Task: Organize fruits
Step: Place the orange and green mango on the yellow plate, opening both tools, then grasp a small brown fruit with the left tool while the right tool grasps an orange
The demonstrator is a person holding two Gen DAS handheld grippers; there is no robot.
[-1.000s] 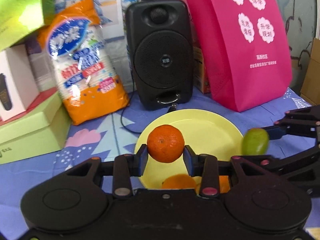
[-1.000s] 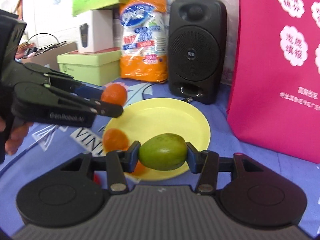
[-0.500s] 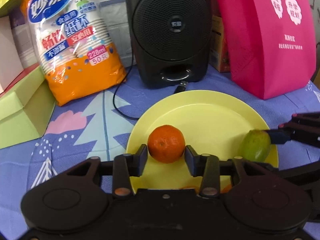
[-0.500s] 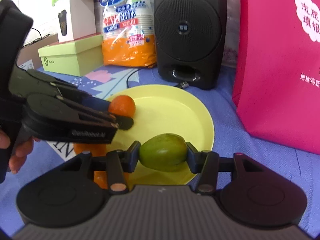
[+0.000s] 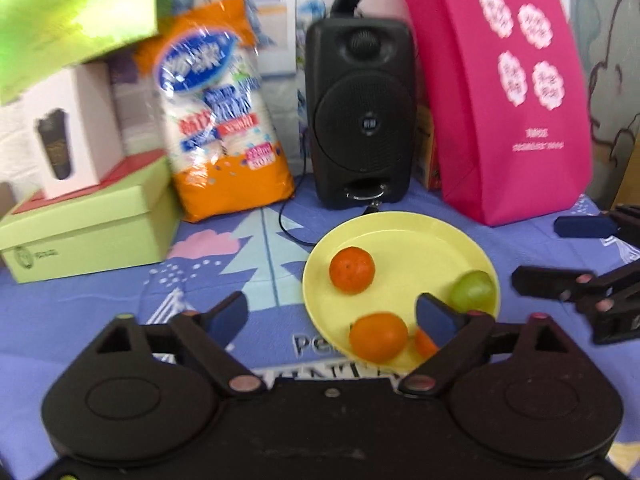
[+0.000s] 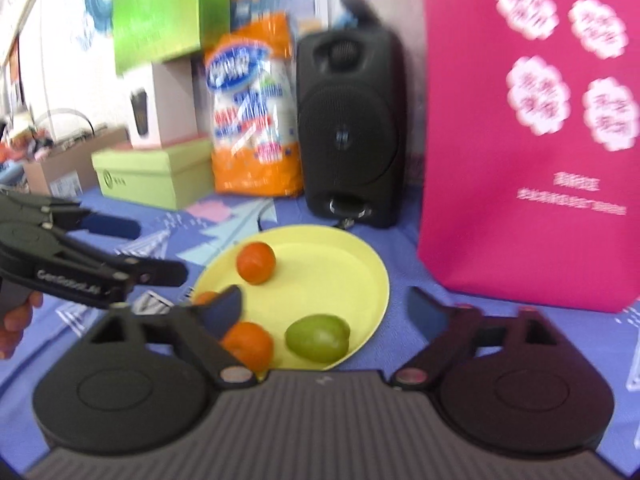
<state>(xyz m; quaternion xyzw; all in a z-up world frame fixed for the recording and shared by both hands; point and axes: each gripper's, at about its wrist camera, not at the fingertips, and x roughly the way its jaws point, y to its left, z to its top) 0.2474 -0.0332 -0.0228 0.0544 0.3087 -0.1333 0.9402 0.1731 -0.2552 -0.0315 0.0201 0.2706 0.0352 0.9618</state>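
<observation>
A yellow plate [image 5: 432, 236] [image 6: 356, 264] lies on the blue patterned cloth. On it sit a mandarin [image 5: 352, 269] [image 6: 256, 262] toward the back, a green fruit [image 5: 472, 290] [image 6: 318, 338] at the right, a second mandarin [image 5: 378, 336] [image 6: 249, 345] at the front, and a third orange fruit [image 5: 425, 341] [image 6: 205, 298] partly hidden behind a finger. My left gripper [image 5: 334, 314] is open and empty, just short of the plate. My right gripper [image 6: 324, 306] is open and empty, just short of the plate. Each gripper also shows in the other's view, the right one [image 5: 576, 256] and the left one [image 6: 132, 248].
Behind the plate stand a black speaker [image 5: 362, 120] with a cable, an orange bag of paper cups [image 5: 224, 128], a pink bag [image 5: 508, 92] at the right, and green and white boxes [image 5: 88, 220] at the left.
Both grippers opened and pulled back. The mandarin from the left gripper and the green fruit from the right gripper now rest on the plate.
</observation>
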